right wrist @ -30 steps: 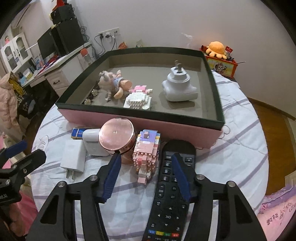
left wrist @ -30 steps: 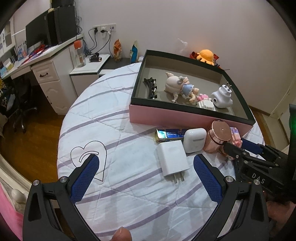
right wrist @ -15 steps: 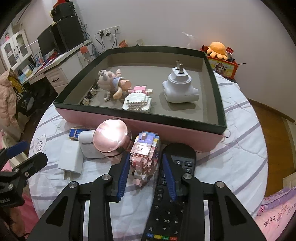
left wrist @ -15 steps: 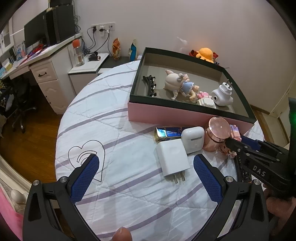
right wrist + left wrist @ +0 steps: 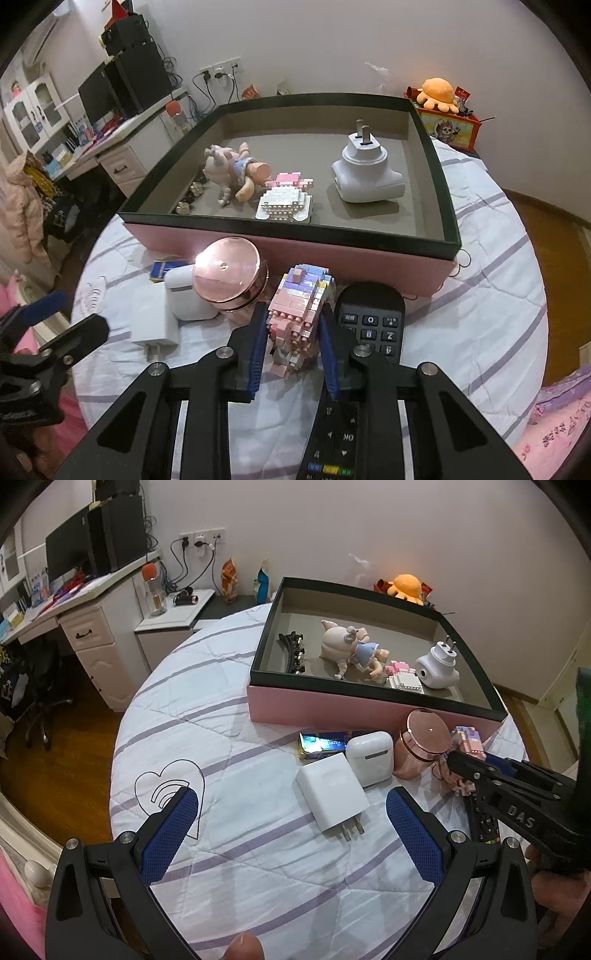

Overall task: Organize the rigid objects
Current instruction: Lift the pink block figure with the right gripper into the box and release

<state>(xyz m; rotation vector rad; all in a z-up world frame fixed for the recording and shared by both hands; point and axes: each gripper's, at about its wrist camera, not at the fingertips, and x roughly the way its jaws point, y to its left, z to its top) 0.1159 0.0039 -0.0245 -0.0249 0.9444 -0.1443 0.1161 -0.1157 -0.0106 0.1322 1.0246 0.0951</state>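
Observation:
My right gripper (image 5: 291, 328) is shut on a pink brick figure (image 5: 297, 306), which stands on the white quilt in front of the pink box (image 5: 369, 262). The figure also shows in the left wrist view (image 5: 467, 738), with the right gripper (image 5: 480, 771) around it. My left gripper (image 5: 291, 819) is open and empty, low over the quilt near a white charger (image 5: 332, 792). Beside the figure stand a rose-gold jar (image 5: 229, 273), a white earbud case (image 5: 184, 295) and a black remote (image 5: 365, 328).
The box holds a pig doll (image 5: 236, 170), a white brick model (image 5: 284, 201), a white plug adapter (image 5: 365, 170) and a black hair clip (image 5: 291, 651). A blue-gold packet (image 5: 321, 740) lies by the box. A desk (image 5: 74, 613) stands far left.
My right gripper has moved forward and closed its fingers onto the pink brick figure. The left gripper has stayed open and nearly still.

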